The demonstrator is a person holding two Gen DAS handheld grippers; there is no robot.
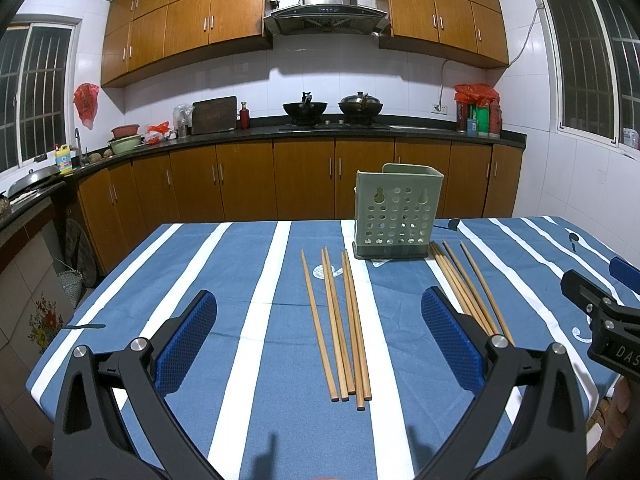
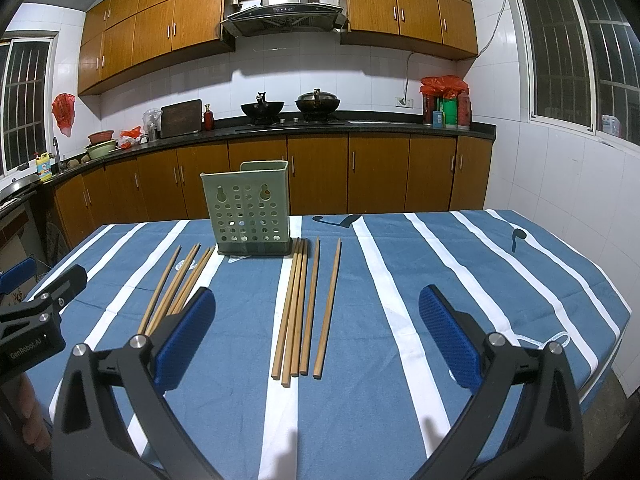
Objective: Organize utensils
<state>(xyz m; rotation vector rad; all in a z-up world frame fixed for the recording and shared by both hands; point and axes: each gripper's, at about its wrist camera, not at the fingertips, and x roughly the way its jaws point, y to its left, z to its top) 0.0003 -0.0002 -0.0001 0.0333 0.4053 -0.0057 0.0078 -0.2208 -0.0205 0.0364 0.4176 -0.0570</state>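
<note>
On the striped table (image 1: 256, 360), two bunches of chopsticks (image 1: 340, 328) (image 2: 298, 308) lie flanking the green holder (image 1: 394, 212), which looks empty; both grippers (image 1: 318, 344) (image 2: 316, 340) hover, jaws wide apart, holding nothing.

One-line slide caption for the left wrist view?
Open left gripper hovers over five chopsticks before the empty green holder.

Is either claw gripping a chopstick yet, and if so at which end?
No. The left claw and right claw are both open and empty; all the wooden chopsticks lie on the blue striped tablecloth.
</note>
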